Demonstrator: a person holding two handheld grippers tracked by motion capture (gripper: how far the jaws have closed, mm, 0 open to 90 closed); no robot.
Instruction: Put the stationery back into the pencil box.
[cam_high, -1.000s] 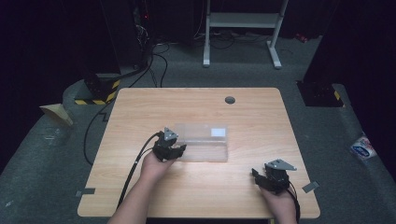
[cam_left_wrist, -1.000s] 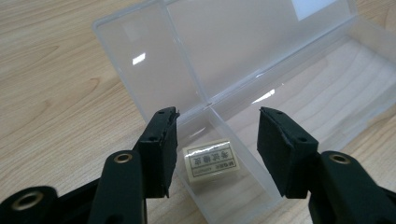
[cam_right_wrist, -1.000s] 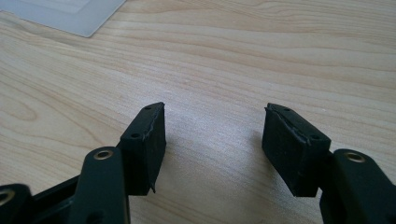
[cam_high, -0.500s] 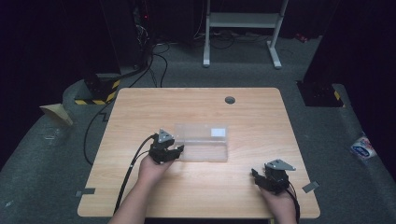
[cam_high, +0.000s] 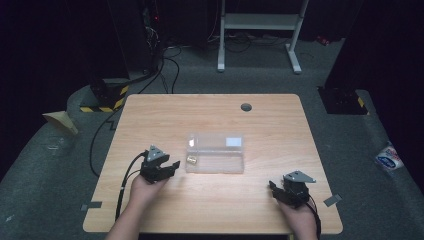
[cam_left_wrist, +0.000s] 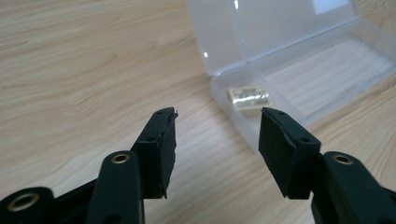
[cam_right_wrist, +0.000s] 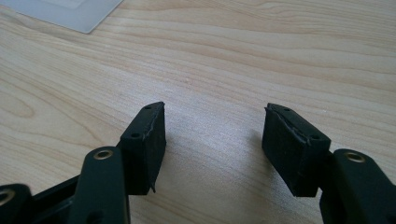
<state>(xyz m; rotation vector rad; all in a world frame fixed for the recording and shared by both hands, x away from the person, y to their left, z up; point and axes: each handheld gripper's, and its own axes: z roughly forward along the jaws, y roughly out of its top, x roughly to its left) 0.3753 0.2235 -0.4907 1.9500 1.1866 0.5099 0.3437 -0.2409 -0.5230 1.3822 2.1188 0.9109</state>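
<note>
Clear box (cam_high: 215, 153) lying open near the middle of the counter (cam_high: 210, 205), lid flipped back away from the person, white label (cam_high: 233, 142) on the lid. Small brass-coloured block (cam_high: 191, 160) resting inside the tray at its left end; in the left gripper view, seen just past the tray's near corner (cam_left_wrist: 249, 98), touching the floor of the tray.

Left gripper (cam_high: 172, 166) held just left of the box, pointing at that corner, clear of the box. Jaws apart, just now opening a little wider, with bare wood between them in the left gripper view (cam_left_wrist: 215, 123); block ahead of the tips, not between them. Cable (cam_high: 125, 180) trailing back along the forearm.

Right gripper (cam_high: 272, 187) low near the front right of the counter, well apart from the box, grey plate (cam_high: 298, 177) on top. Jaws apart and empty in the right gripper view (cam_right_wrist: 212, 123), bare wood beneath, a corner of the box (cam_right_wrist: 77, 11) at the top left.
</note>
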